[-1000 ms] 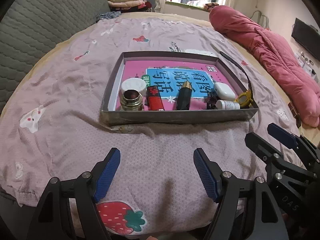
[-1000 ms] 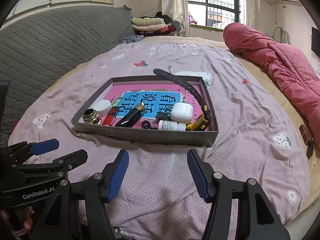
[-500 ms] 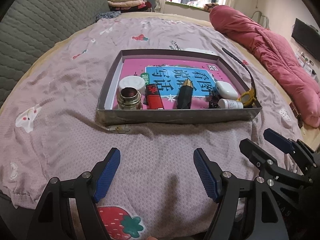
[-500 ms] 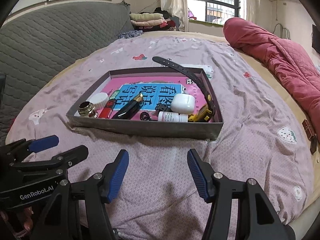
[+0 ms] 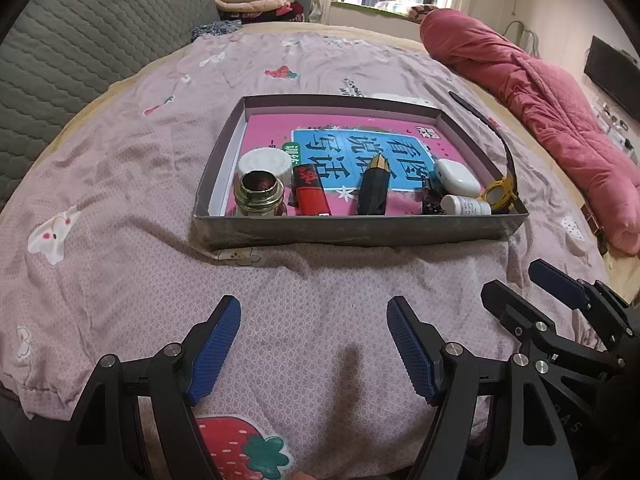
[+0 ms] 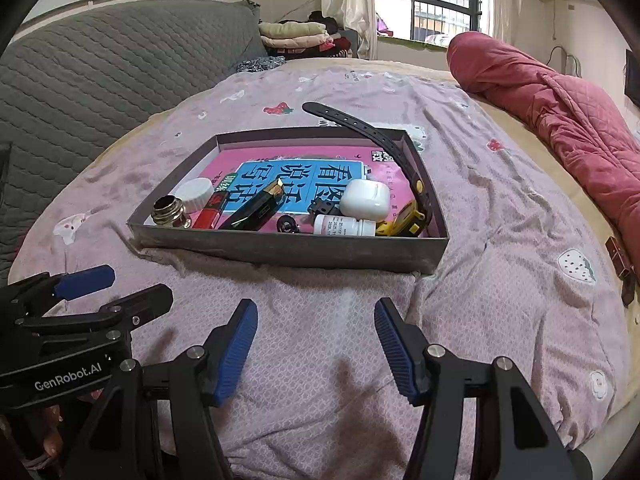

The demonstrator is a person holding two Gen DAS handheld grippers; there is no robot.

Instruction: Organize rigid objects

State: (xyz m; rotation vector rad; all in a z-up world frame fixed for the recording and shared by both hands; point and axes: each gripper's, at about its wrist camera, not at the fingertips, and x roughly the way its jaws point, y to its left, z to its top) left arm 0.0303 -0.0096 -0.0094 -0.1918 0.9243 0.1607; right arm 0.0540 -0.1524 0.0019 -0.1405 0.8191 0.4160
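Note:
A shallow grey box (image 5: 352, 232) (image 6: 288, 250) lies on the bed, lined with a pink and blue book. Along its near side lie a brass-capped jar (image 5: 260, 194) (image 6: 170, 212), a white round lid (image 5: 264, 164), a red lighter (image 5: 310, 196), a black and gold lighter (image 5: 374, 186) (image 6: 256, 210), a white earbud case (image 5: 458, 178) (image 6: 366, 200), a small white bottle (image 5: 466, 205) (image 6: 344, 226) and a yellow watch (image 5: 500, 192) (image 6: 404, 222) with a long black strap. My left gripper (image 5: 314, 344) and right gripper (image 6: 316, 344) are both open and empty, low over the bedspread in front of the box.
The bed has a mauve strawberry-print spread (image 5: 120, 208). A rolled pink quilt (image 5: 540, 108) (image 6: 560, 100) lies to the right. A grey padded headboard (image 5: 80, 40) is at the left. A brown clasp (image 6: 620, 256) lies near the right bed edge.
Both grippers have eased back slightly and tilted; the box appears a little lower in both views. The jaws stay open. Nothing in the box has moved.

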